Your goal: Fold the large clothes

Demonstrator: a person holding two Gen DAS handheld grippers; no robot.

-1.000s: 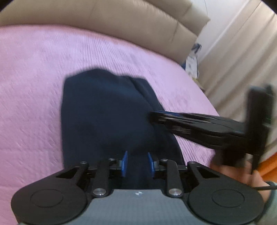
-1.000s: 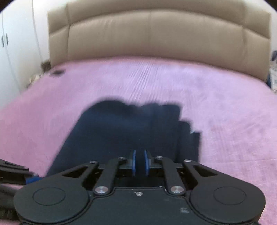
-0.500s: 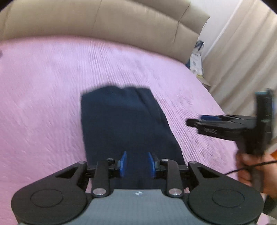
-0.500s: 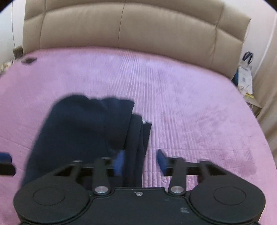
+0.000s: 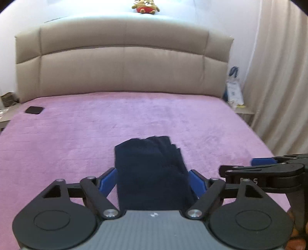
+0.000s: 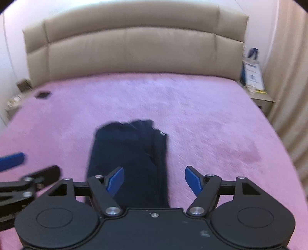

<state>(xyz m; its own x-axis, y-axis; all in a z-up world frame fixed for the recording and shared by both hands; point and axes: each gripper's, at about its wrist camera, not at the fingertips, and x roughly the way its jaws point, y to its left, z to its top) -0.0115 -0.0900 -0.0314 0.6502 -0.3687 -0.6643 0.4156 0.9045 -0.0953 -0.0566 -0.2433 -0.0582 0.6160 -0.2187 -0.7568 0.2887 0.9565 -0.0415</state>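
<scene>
A dark navy garment (image 5: 152, 169) lies folded into a long narrow stack on the pink bedspread (image 5: 77, 134). It also shows in the right wrist view (image 6: 129, 159). My left gripper (image 5: 153, 180) is open and empty, raised above the garment's near end, blue pads apart. My right gripper (image 6: 155, 180) is open and empty above the garment's near right side. The right gripper also shows at the right edge of the left wrist view (image 5: 263, 165). The left gripper's blue fingertip (image 6: 11, 161) shows at the left edge of the right wrist view.
A beige padded headboard (image 5: 123, 67) stands at the far end, with a plush toy (image 5: 145, 6) on top. A small black object (image 5: 34, 110) lies at the bed's far left corner. A nightstand with a bag (image 5: 233, 92) and curtains (image 5: 279, 77) are on the right.
Both grippers have opened, let go of the garment and pulled back and up. The garment now lies still on the bed, smaller in both views.
</scene>
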